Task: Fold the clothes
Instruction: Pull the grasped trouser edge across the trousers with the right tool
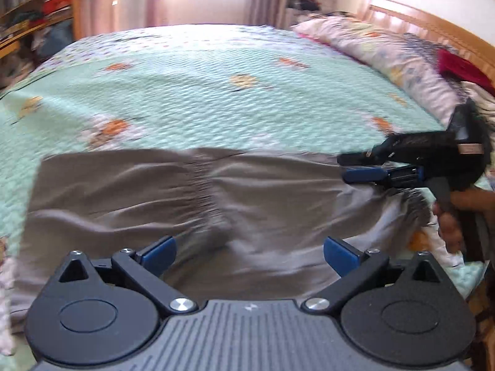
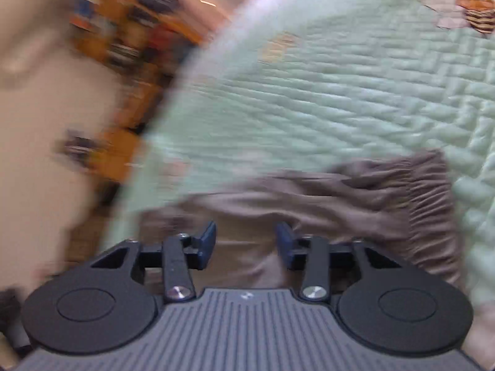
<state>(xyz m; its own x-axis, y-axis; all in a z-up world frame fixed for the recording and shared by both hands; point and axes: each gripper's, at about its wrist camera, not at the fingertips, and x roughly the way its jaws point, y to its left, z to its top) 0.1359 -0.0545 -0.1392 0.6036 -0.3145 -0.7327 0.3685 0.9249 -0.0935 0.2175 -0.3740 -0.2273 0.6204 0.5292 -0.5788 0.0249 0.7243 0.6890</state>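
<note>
Grey pants (image 1: 173, 204) lay spread on bed (image 1: 216, 92), partly folded at best; most folding left. Left tool (image 1: 247, 255) apart, empty, above pants. Right tool (image 2: 246, 242) apart over cloth edge, nothing pinched.

Your left tongs (image 1: 249, 255) have blue pads (image 1: 159, 255) on black linked arms. Bright silver screws sit at five and seven o'clock below the gap. Round black discs flank a ribbed grey housing with a small white mark. Your right tongs (image 2: 246, 241) are built alike, with a black handle in your hand (image 1: 448, 216).
</note>
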